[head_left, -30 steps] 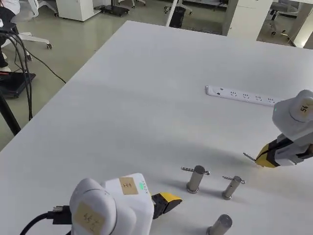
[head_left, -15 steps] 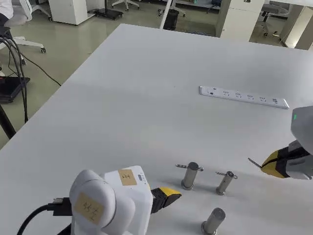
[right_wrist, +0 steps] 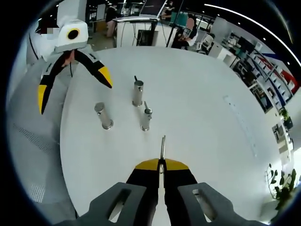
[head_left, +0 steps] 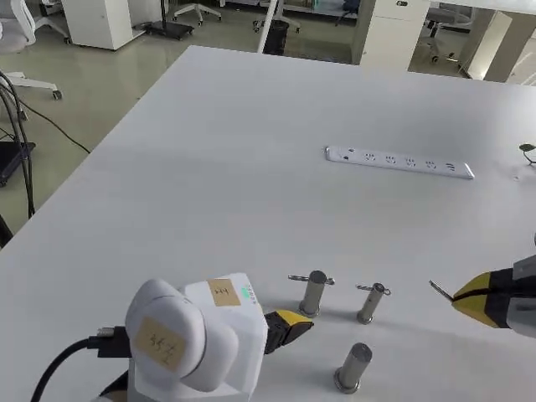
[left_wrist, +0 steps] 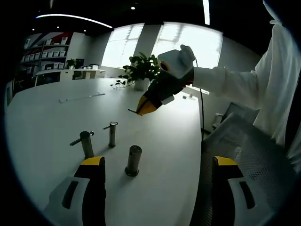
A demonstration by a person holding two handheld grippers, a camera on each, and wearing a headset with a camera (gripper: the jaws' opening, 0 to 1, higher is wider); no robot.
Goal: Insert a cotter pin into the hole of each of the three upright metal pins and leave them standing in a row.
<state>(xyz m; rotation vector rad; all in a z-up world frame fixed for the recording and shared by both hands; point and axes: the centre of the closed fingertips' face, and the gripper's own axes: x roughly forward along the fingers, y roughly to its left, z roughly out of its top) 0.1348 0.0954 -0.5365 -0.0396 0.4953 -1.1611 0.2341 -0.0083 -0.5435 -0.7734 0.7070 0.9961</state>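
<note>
With our yellow-tipped right gripper (right_wrist: 161,165) pinching the thin steel cotter pin (right_wrist: 162,145) and the left gripper (left_wrist: 158,162) gaping empty, we should level the cotter — then ease it toward the bare grey metal pin (right_wrist: 103,115) at ten o'clock from its tips.

The left gripper (left_wrist: 157,164) has its yellow-tipped jaws wide apart at 6 o'clock. On the white table (left_wrist: 42,117), a fat pin (left_wrist: 133,160) stands at 7 o'clock. The left pin (left_wrist: 86,144) and the small pin (left_wrist: 112,134) stand at 8 o'clock. Each has a cotter pin (left_wrist: 75,141) through its top. Toward 12 o'clock, the right gripper (left_wrist: 141,110) pinches a loose cotter pin (left_wrist: 133,112).
</note>
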